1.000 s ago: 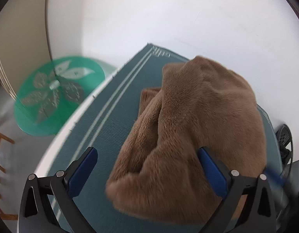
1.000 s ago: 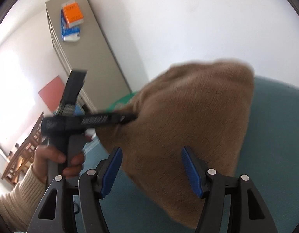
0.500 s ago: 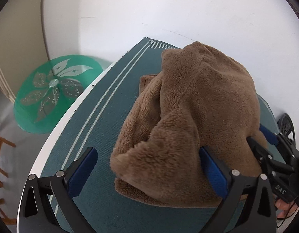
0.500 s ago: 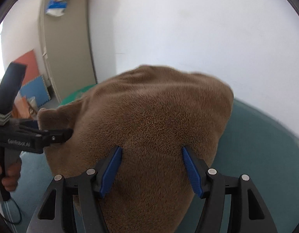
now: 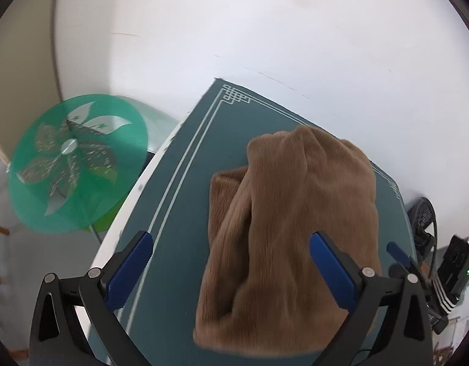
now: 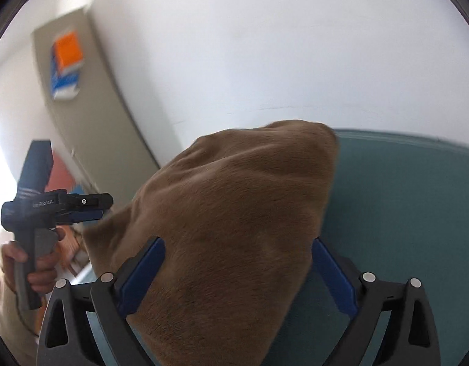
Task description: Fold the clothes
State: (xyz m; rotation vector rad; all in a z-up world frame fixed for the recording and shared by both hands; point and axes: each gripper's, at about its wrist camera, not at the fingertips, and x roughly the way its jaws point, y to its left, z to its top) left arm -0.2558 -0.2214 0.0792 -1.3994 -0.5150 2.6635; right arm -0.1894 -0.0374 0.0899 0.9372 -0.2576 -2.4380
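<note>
So here's where I'm at: the brown fleece garment (image 5: 289, 231) is sitting in a rumpled heap on the dark green mat (image 5: 185, 189), filling the lower middle of the left wrist view and reaching toward the mat's right edge. The mat covers the desk (image 5: 134, 195), whose white rim shows along its left side.

The left gripper (image 5: 231, 270) has its jaws spread wide with nothing between the pads, hovering over the near end of the pile. The right gripper (image 6: 239, 274) is the same deal, jaws spread, with the fleece bulging up between them but not pinched, as far as I can tell.

My read is that the piece is bunched, not folded flat, so this looks like a regrasp or smoothing stage. Whatever comes next needs an actual edge or corner, and I can't pick out a hem or sleeve in this lump (thick pile hides everything).

Other stuff: a green round panel with a flower print (image 5: 73, 164) at the left of that view, off the desk. The right wrist view has a grey cabinet (image 6: 91, 97) upper left with an orange box (image 6: 68, 50) on top. Neither's in the way. The real obstacle is the bulk itself, plus both tools crowding the same heap.
</note>
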